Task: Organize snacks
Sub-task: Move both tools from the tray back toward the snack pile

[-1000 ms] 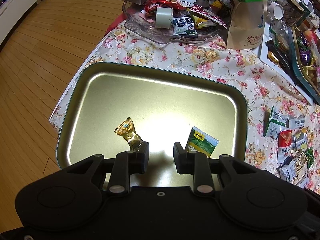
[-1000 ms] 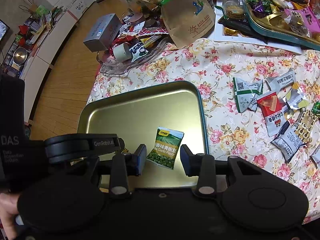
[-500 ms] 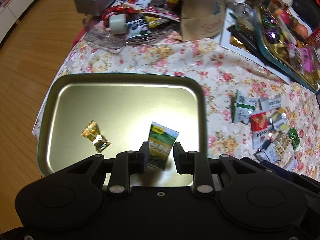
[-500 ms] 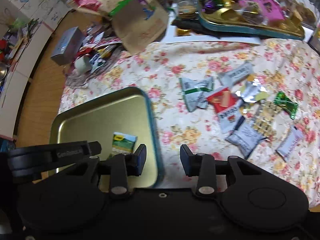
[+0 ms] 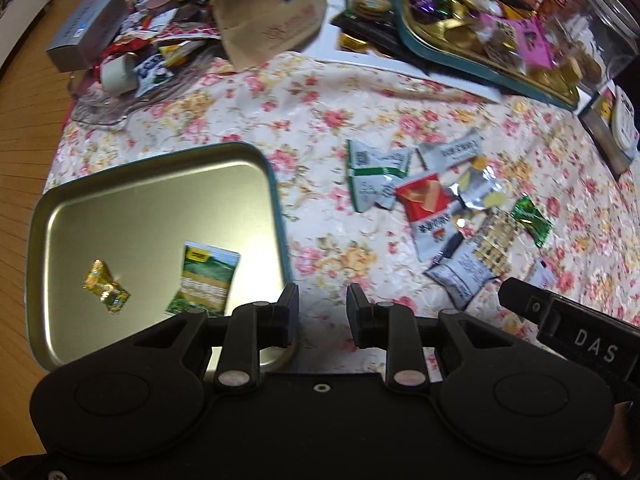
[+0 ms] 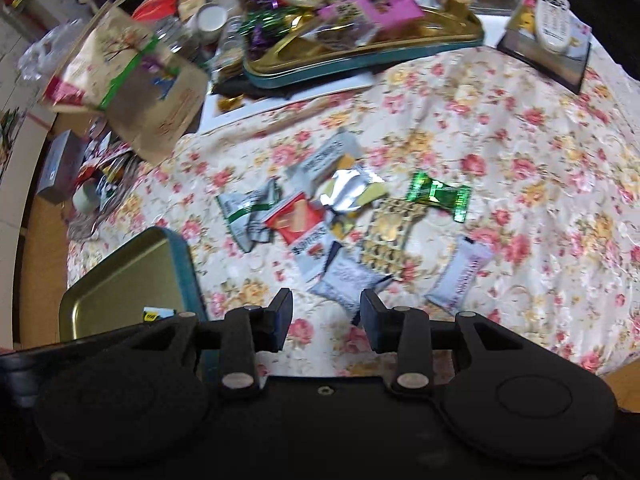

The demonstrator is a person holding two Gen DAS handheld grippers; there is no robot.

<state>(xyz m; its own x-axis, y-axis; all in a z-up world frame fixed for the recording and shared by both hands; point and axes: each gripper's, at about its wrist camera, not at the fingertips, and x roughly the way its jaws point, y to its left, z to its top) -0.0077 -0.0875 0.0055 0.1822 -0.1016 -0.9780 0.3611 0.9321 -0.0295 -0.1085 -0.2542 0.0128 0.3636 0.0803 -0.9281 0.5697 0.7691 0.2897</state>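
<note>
A gold metal tray (image 5: 120, 184) lies at the left on the flowered tablecloth; it also shows in the right wrist view (image 6: 120, 276). In it lie a gold-wrapped candy (image 5: 106, 286) and a green pea packet (image 5: 206, 278). A heap of several loose snack packets lies to the right, among them a red packet (image 5: 426, 204) (image 6: 298, 220), a green candy (image 6: 438, 196) and a silver-blue packet (image 6: 348, 276). My left gripper (image 5: 322, 310) is open and empty over the cloth just right of the tray's edge. My right gripper (image 6: 326, 314) is open and empty just before the silver-blue packet.
At the back stand a brown paper bag (image 5: 272, 12), a glass dish of wrappers (image 5: 132, 76), a grey box (image 5: 86, 34) and a second gold tray full of sweets (image 6: 360, 40). A remote on a box (image 6: 554, 28) lies at the far right. The table edge and wooden floor are at the left.
Both grippers have swung right, away from the tray and toward the heap of loose packets. The pea packet, earlier between the right fingers, now lies in the tray. Both stay open.
</note>
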